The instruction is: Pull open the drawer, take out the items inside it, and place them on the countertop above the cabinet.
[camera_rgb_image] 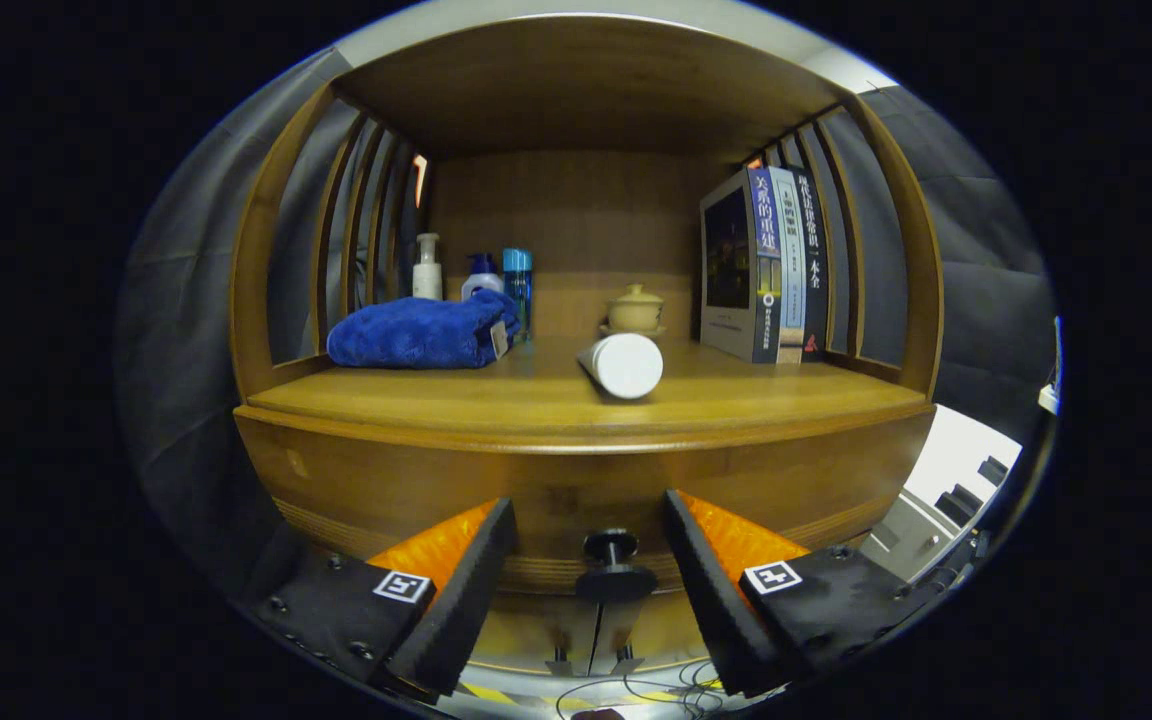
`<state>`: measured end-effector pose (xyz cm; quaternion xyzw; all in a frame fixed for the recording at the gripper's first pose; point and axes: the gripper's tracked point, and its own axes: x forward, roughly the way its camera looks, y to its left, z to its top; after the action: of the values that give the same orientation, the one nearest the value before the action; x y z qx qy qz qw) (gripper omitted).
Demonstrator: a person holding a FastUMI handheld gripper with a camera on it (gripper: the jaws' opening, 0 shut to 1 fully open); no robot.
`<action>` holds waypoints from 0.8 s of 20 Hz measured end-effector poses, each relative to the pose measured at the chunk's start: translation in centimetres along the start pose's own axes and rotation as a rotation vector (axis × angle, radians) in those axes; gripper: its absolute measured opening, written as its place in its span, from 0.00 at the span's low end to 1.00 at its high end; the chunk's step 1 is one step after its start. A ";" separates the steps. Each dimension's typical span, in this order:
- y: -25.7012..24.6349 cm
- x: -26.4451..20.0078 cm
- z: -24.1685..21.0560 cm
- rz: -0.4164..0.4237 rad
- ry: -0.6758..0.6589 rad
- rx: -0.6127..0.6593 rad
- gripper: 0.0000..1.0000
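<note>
Chinese titles on book spines (784,262)

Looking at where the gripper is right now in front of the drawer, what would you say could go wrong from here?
1. The gripper is open with the small drawer knob between its fingers, untouched; closing off-centre could let them slip off it.
2. The white cylinder lies on its side near the countertop's front edge; a jerky pull might roll it off.
3. The blue towel, lidded cup and books leave limited placing room.

Gripper view rides low, facing the cabinet (576,470) front closely, level with its countertop (496,395)
</note>
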<state>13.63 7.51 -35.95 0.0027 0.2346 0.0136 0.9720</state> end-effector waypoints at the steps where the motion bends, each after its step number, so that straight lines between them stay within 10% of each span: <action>1: 0.2 -0.6 0.3 0.009 -0.010 0.005 0.98; 16: -0.8 -17.7 17.4 0.102 -0.303 0.028 0.98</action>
<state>5.84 6.22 -12.44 0.0301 0.0851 0.0593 0.9941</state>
